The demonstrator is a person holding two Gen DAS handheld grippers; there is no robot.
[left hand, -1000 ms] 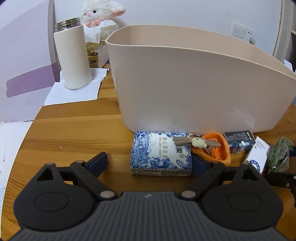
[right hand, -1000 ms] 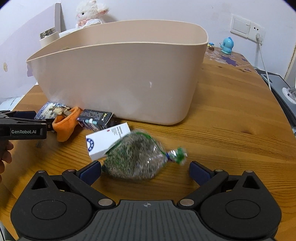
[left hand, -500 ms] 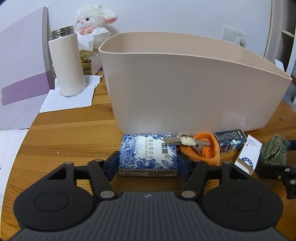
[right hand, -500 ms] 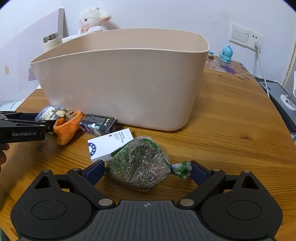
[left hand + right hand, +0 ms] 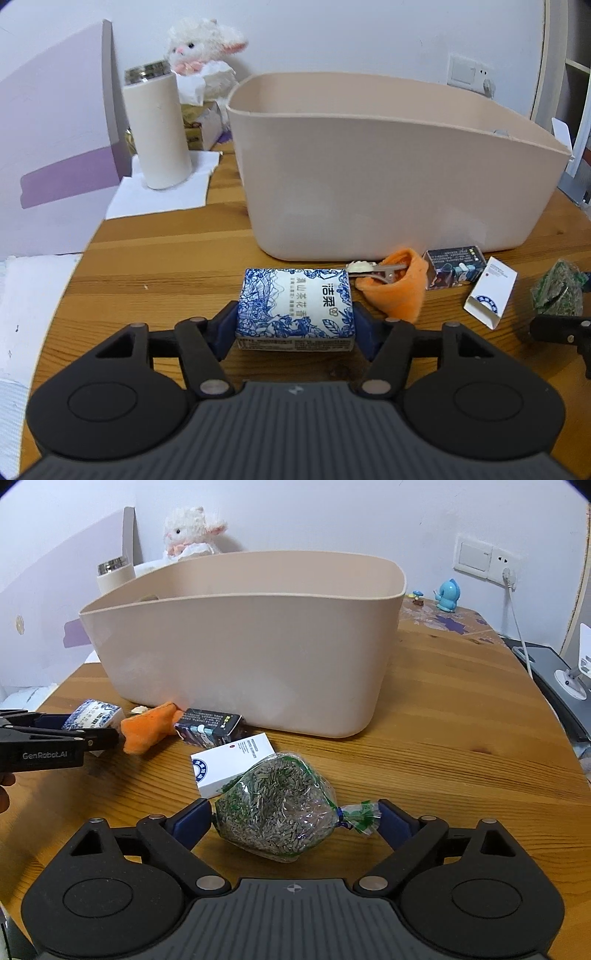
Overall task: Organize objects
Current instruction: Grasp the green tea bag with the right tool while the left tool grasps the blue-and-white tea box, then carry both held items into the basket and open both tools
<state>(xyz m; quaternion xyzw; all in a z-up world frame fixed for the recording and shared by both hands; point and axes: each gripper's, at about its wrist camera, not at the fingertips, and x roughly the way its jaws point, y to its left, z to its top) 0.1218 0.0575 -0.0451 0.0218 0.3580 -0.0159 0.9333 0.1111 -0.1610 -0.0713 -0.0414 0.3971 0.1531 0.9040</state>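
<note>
On my left wrist view, the left gripper (image 5: 295, 325) has its jaws closed in on the blue-and-white tissue pack (image 5: 294, 307), both blue pads pressed against its short ends while it sits on the wooden tabletop (image 5: 155, 291). On my right wrist view, the right gripper (image 5: 293, 818) has its jaws set wide around the clear bag of green dried leaves (image 5: 275, 808); the left pad sits just beside the bag's bulge and the right pad is at the twisted tail, but I cannot tell whether either one is actually pressing on it. Just past the bag lies a small white box with a blue round logo (image 5: 232, 766), touching the bag's far side. Beyond that box is a dark printed box (image 5: 210, 731), and to its left an orange plush pouch (image 5: 147, 729) with a small cream-and-grey toy (image 5: 373, 268) lying on it. This row of objects runs along the near wall of the big beige plastic tub (image 5: 251, 657), which stands on the tabletop close behind them. Farther back on the left, a cream tumbler with a metal rim (image 5: 157, 127) stands upright on a white paper napkin (image 5: 162, 194), and a white plush lamb (image 5: 201, 46) sits behind it by the wall. On the far right a small blue figurine (image 5: 448, 596) stands below a wall socket (image 5: 487, 561).
</note>
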